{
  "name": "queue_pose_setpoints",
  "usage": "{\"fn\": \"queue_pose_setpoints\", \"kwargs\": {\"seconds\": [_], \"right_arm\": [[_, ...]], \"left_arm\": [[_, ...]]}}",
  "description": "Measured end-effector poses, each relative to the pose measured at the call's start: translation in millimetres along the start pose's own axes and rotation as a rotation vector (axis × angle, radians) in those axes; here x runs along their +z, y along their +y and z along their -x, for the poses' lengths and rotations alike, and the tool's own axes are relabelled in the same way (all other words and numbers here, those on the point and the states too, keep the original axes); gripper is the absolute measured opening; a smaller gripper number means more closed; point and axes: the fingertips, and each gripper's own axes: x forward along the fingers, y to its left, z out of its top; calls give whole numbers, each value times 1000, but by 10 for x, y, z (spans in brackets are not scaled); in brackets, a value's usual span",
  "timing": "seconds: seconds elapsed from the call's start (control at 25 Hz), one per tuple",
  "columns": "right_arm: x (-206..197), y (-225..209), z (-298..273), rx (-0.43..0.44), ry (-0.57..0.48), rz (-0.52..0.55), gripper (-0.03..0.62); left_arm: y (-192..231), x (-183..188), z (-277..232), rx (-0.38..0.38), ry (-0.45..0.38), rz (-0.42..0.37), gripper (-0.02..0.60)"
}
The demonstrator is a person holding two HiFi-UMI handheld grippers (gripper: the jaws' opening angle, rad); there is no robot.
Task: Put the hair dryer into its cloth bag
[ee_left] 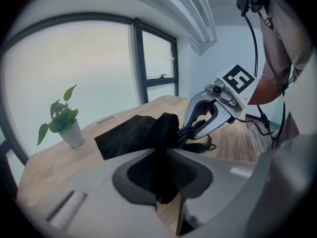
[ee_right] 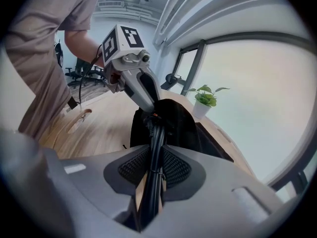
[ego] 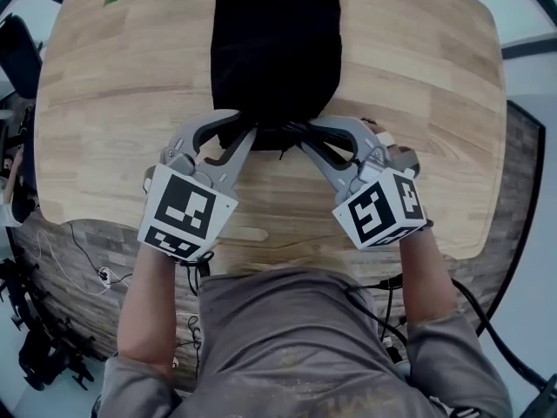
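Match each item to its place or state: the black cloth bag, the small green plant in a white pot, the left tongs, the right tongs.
Items: 1 black cloth bag; 2 small green plant in a white pot; 3 left tongs; 4 right tongs.
States: a shut on a bundled black cord; b standing at the far edge of the light wooden table; c spread across that table; d pinching the bag's black fabric.
Pairs: 1-c; 2-b; 3-d; 4-a.

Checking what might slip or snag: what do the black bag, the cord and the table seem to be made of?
Bag: probably soft matte black cloth; it bunches and folds at its mouth.
Cord: smooth black rubber or plastic sheath, slightly glossy, several strands bundled.
Table: light wood or wood-look laminate; grain streaks show, satin finish.
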Motion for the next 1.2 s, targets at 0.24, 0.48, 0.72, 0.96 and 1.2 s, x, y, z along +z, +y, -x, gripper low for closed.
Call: {"fn": "queue_pose_setpoints", "kwargs": {"seconds": [0.24, 0.48, 0.72, 0.96, 1.2], "right_arm": [[180, 173, -191, 61, 17, 41, 104], [317, -81, -352, -31, 14, -225, 103], [272, -232, -541, -178, 37, -606, 115], [418, 59, -360, 7, -14, -473, 321], [56, -356, -7, -67, -31, -448, 167]], "left_arm": [[-67, -19, 21, -90, -38, 27, 29], [-4, -80, 174, -143, -82, 79, 28], [-3, -209, 183, -151, -79, 83, 29], [36, -268, 227, -144, -82, 114, 29], [54, -316, 254, -132, -80, 125, 29]]}}
